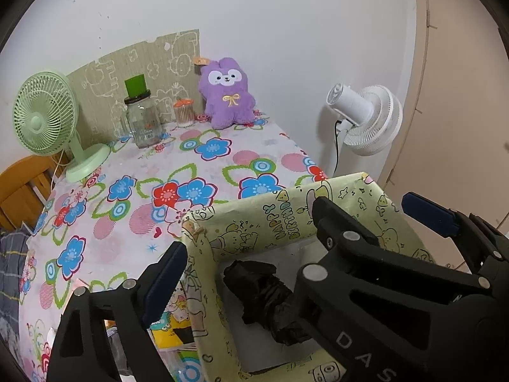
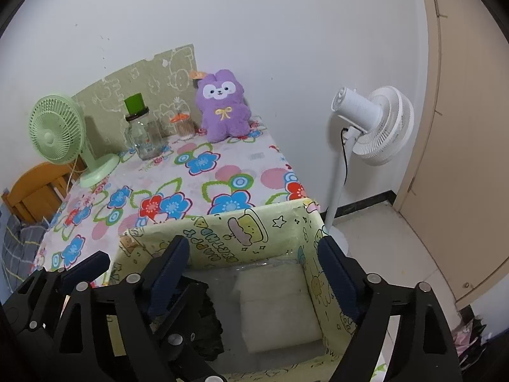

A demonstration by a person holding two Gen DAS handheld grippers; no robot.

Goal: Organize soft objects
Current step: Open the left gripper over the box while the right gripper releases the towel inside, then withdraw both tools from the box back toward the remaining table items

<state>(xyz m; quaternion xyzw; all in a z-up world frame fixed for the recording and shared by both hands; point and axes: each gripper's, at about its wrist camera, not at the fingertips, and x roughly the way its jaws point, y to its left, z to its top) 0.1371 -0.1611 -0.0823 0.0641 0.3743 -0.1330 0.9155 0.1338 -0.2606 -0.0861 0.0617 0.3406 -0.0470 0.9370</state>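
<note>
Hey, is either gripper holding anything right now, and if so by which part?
Nothing held. Left gripper and right gripper are both open above the box; the black bundle lies loose inside.

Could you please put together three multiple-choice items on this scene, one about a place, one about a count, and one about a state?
1. Where does the black bundle lie?
A. Inside the yellow-green box
B. Beside the purple plush toy
C. Under the green fan

2. How many fans are in view?
A. One
B. Two
C. Four

3. How do the left gripper's jaws stand?
A. Shut on the bundle
B. Shut on the box wall
C. Open, holding nothing

Answers: 1 A, the black bundle rests on the floor of the yellow-green box. 2 B, a green fan stands on the table and a white fan beside it. 3 C, the left gripper has its pads wide apart, pressing on nothing.
</note>
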